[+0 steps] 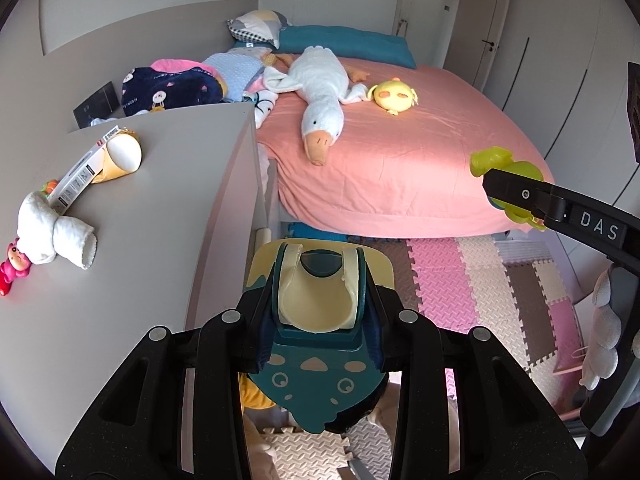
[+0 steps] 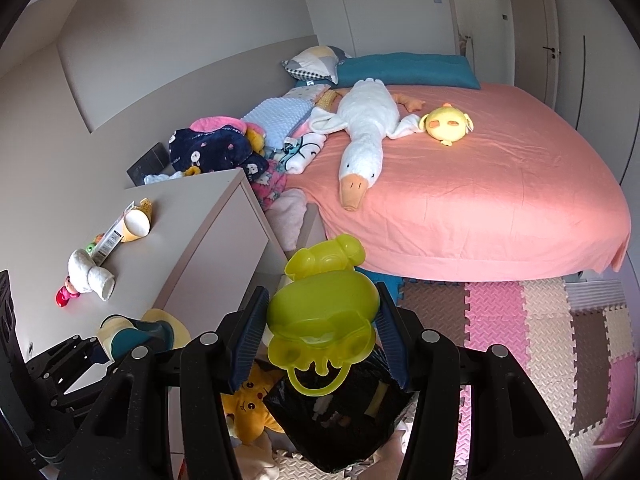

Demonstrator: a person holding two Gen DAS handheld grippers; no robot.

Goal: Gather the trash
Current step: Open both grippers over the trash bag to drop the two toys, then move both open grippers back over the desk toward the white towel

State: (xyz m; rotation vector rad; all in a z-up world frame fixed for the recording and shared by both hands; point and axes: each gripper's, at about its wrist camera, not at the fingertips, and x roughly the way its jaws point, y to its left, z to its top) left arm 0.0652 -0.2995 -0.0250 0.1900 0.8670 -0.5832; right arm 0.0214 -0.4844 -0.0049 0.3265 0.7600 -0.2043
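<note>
Carrying two plastic pieces toward the black bag

Holding one item in each gripper, I judge this to be the carry step, with the drop into the bag next. My left gripper (image 1: 320, 320) has its fingers narrowed onto a teal-and-cream toy dustpan (image 1: 318, 316), gripped by its sides. My right gripper (image 2: 320, 332) has its fingers set wider, clamped on a lime-green plastic toy (image 2: 320, 312) whose ring handle hangs toward the camera.

I take the black trash bag (image 2: 340, 420) as my landmark. The green toy sits directly above its mouth in the right wrist view; the dustpan is off to the left of the bag, beside the grey cabinet (image 2: 192, 240). A yellow star plush (image 2: 250, 404) lies just left of the bag on the foam mat.

The bag's mouth is crumpled and dark; I cannot tell what is inside. Still on the cabinet top, well beyond the bag, lie a tipped paper cup (image 1: 122, 156), a flat carton (image 1: 80, 174) and a rolled white cloth (image 1: 52, 228).

Next I need to lower the right gripper over the opening and release cleanly, then bring the left across
</note>
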